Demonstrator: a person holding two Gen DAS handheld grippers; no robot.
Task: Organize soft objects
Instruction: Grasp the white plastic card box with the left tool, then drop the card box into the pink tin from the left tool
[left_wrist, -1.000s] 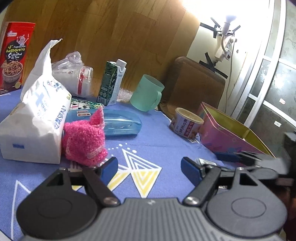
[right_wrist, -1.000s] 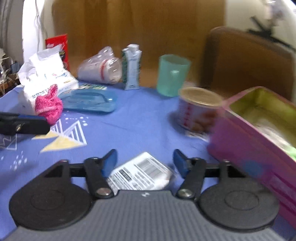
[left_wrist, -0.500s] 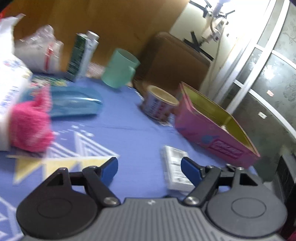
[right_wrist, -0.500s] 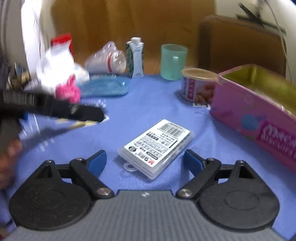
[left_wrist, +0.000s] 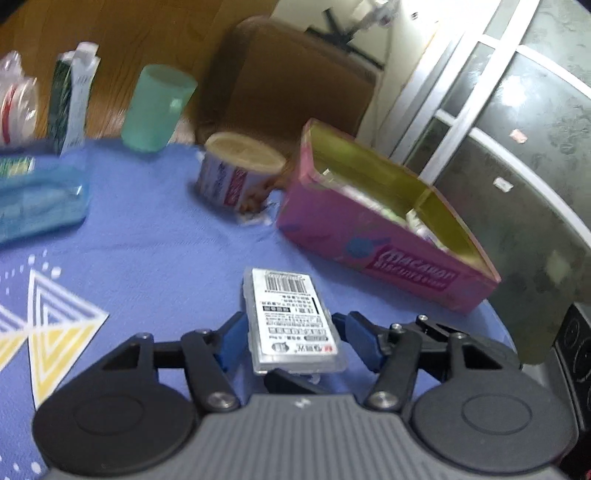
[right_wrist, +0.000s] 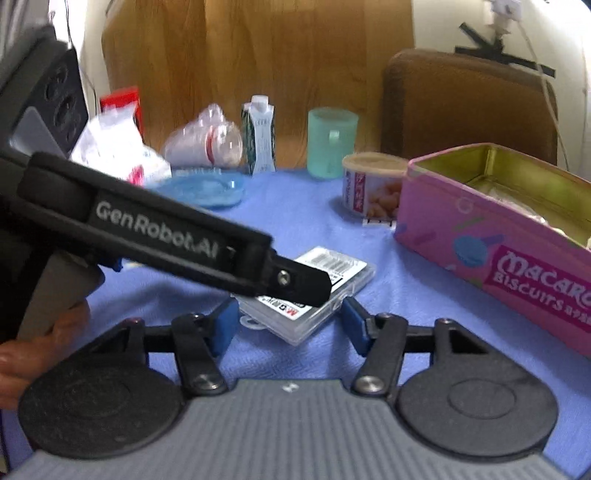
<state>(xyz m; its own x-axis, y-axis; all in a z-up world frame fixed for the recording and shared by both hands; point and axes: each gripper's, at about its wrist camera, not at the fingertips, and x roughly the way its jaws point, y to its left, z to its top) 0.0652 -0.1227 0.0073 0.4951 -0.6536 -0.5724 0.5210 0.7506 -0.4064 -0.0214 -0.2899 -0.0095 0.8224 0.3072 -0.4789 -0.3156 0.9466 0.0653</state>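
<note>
Flat clear case (left_wrist: 291, 317), barcode label, lying flat

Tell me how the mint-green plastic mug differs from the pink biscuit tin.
The mint-green plastic mug is round, plain and tall; the pink biscuit tin is long, rectangular and printed with lettering. The mug stands further back, the tin nearer the grippers. Both sit open-topped on the blue tablecloth.

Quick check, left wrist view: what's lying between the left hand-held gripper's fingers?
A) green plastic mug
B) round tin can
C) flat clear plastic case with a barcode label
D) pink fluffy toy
C: the flat clear plastic case with a barcode label lies on the blue patterned tablecloth between the open blue fingertips of the left hand-held gripper, which stand apart from its sides.
</note>
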